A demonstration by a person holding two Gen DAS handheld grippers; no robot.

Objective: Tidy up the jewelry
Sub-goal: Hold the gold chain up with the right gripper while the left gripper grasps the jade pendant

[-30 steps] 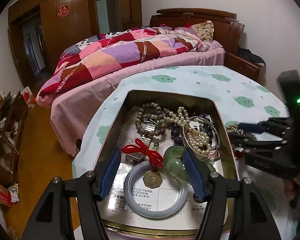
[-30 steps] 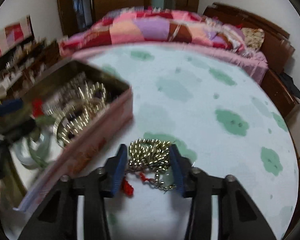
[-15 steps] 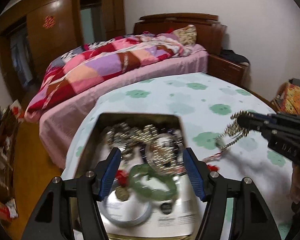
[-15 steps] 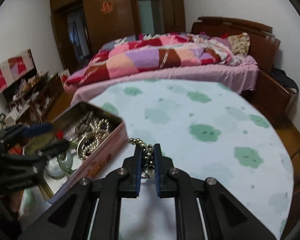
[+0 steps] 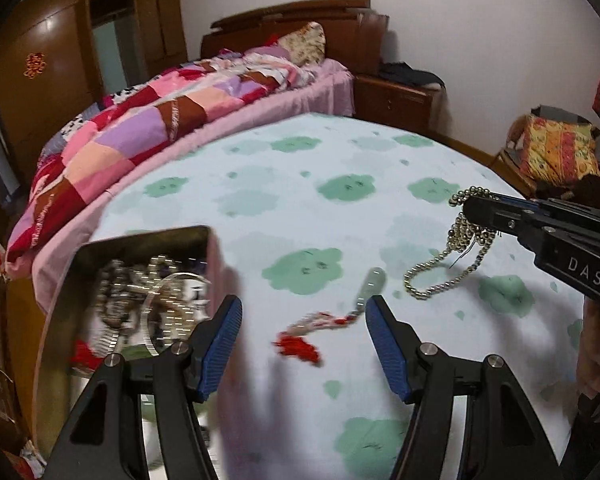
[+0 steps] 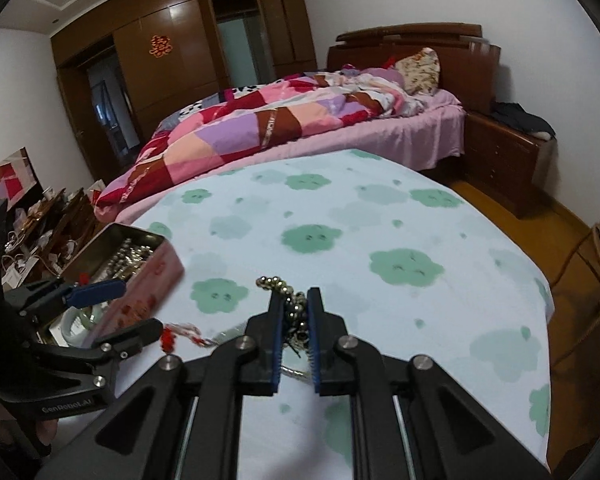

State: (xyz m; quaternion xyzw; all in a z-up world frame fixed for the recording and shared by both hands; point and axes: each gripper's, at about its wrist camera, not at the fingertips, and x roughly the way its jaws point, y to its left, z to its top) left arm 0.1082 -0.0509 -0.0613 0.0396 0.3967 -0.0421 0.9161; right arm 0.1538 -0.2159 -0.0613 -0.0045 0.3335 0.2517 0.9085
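My right gripper (image 6: 295, 304) is shut on a gold bead necklace (image 6: 290, 300) and holds it above the table; in the left wrist view the necklace (image 5: 452, 256) hangs in loops from that gripper (image 5: 476, 208). A red tassel with a cord (image 5: 300, 346) trails on the cloth below it, also in the right wrist view (image 6: 180, 332). My left gripper (image 5: 302, 346) is open and empty over the tassel, right of the open metal tin (image 5: 140, 240) full of pearls and bangles. The tin (image 6: 156, 268) shows at left in the right wrist view.
The round table has a pale cloth with green flower prints (image 6: 380, 240). A bed with a patchwork quilt (image 6: 280, 120) stands behind it. A wooden nightstand (image 6: 508, 160) is at the right, clutter on the floor at left (image 6: 40, 232).
My right gripper closed on the bead necklace and lifted it off the table. My left gripper swung right, from over the tin to over the cloth beside it.
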